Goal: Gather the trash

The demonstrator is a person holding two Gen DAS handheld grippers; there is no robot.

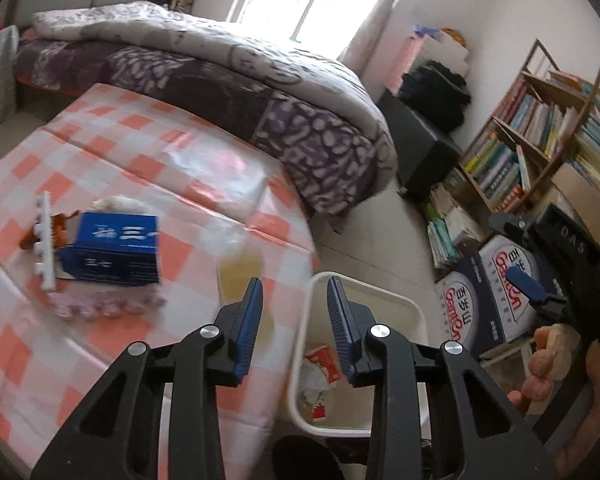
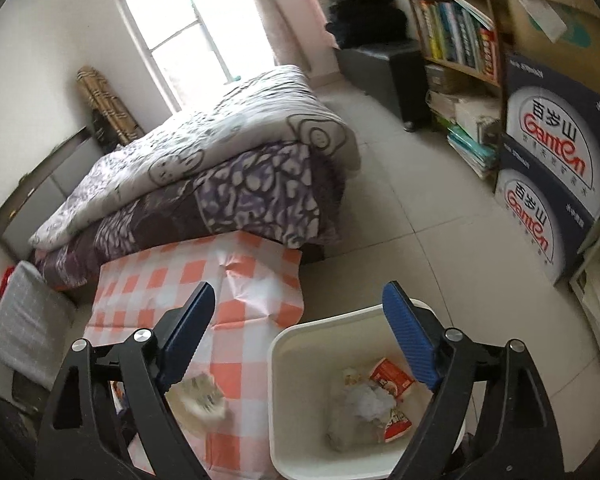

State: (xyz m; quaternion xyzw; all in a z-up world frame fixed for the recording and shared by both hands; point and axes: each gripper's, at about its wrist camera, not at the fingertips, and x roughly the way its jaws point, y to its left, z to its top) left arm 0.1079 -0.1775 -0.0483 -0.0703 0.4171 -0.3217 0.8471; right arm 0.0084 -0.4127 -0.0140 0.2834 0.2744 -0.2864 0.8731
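Right wrist: bin (image 2: pixel 284 360) holds wrappers (image 2: pixel 392 380), perhaps tissue (both grippers' jaws spread, empty).

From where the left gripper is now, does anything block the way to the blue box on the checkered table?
Nothing solid does. The left gripper is open and empty, and the blue box lies ahead to its left. A blurred clear bottle stands just beside that path.

A: Left wrist view looks steeply down past its own fingers, close over the checked table (image 1: pixel 148 152) edge and white bin (image 1: pixel 380 304).

B: Right wrist view sits higher, right of that, over the bin (image 2: pixel 284 364). Shared: table (image 2: pixel 236 280), bin, bed (image 2: pixel 220 184), bookshelf (image 2: pixel 456 36).
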